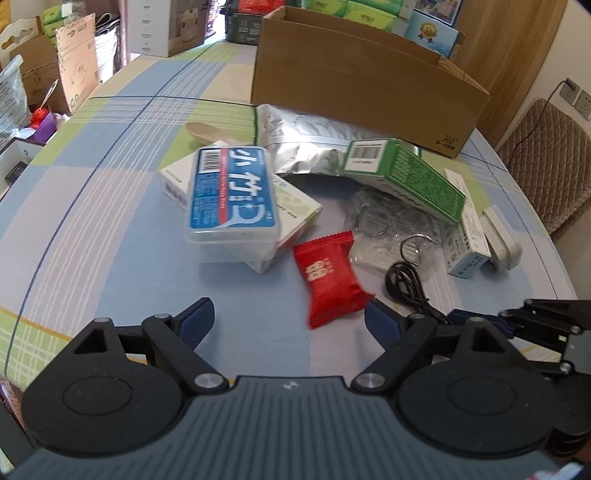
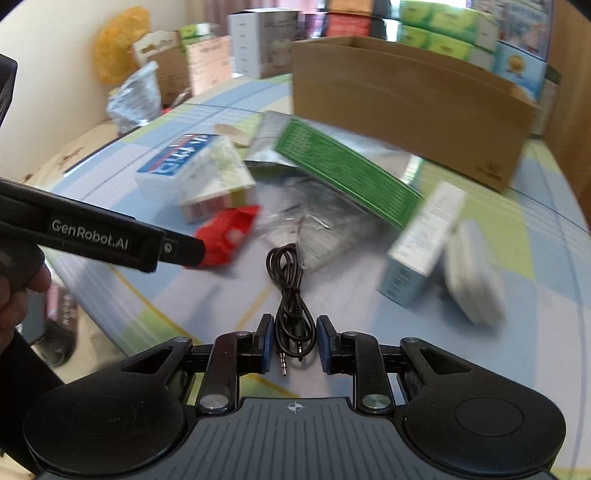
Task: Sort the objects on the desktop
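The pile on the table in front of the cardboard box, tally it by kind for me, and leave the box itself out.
Cartons and small boxes: 5 (clear blue-label tub, white carton under it, green carton, pale blue carton, grey case)
Bags and packets: 3 (foil bag, red packet, clear bag of rings)
Cables: 1 (black cable)
Spoons: 1 (wooden spoon)
Total: 10

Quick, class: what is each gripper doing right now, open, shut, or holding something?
Left gripper: open, holding nothing; the red packet lies just ahead.
Right gripper: open around the black cable, not yet clamped.

Quilted chair (image 1: 543, 162), wall socket (image 1: 576, 96), stacked boxes (image 1: 173, 26)
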Demonstrator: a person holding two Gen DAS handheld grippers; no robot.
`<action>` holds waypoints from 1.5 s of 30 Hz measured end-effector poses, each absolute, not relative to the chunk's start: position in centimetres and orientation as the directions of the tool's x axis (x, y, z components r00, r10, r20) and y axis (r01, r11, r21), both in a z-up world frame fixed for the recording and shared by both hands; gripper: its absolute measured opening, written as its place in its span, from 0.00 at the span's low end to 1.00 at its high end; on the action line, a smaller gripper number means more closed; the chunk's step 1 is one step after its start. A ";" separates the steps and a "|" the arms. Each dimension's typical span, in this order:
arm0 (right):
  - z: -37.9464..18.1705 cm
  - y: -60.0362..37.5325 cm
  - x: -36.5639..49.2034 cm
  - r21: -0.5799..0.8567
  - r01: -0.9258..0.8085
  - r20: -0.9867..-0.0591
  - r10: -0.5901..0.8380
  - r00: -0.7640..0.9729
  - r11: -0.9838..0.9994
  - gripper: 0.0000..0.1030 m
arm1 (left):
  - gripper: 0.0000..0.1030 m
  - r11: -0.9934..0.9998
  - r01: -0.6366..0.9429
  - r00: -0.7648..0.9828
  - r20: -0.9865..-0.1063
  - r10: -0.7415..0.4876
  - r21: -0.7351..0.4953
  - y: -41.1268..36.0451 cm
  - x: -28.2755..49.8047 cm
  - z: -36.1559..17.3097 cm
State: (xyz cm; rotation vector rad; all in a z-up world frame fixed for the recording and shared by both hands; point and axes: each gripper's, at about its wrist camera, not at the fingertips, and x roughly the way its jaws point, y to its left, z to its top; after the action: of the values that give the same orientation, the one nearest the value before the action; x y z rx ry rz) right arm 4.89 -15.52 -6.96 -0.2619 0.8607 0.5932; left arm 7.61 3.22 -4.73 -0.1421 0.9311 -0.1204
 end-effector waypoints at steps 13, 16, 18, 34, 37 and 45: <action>-6.9 -18.3 5.3 0.059 -0.496 -0.764 0.359 0.536 0.866 0.21 | 0.52 0.982 0.154 0.594 -0.785 -0.178 -0.107 -0.2 9.1 -6.2; -7.0 -18.2 5.3 0.061 -0.500 -0.757 0.366 0.542 0.864 0.27 | 0.36 0.982 0.168 0.594 -0.786 -0.170 -0.085 -0.2 8.7 -6.1; -7.0 -17.9 5.3 0.051 -0.510 -0.746 0.372 0.552 0.859 0.35 | 0.35 0.982 0.172 0.590 -0.790 -0.170 -0.082 0.0 8.2 -6.0; -7.5 -16.7 5.3 0.013 -0.549 -0.745 0.374 0.552 0.836 0.19 | 0.45 0.980 0.194 0.613 -0.774 -0.159 -0.048 0.2 7.5 -6.2; -7.4 -16.8 5.3 0.030 -0.544 -0.737 0.387 0.555 0.838 0.19 | 0.44 0.978 0.202 0.616 -0.771 -0.162 -0.044 0.0 7.4 -6.3; -7.5 -16.3 5.2 0.011 -0.561 -0.734 0.387 0.558 0.828 0.22 | 0.30 0.979 0.192 0.619 -0.767 -0.169 -0.061 0.0 7.5 -6.2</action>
State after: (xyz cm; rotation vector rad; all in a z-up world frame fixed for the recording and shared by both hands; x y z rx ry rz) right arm 5.24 -16.34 -7.53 -0.2353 0.8025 0.5654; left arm 7.49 -0.03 -6.22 0.0280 0.8787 -0.2079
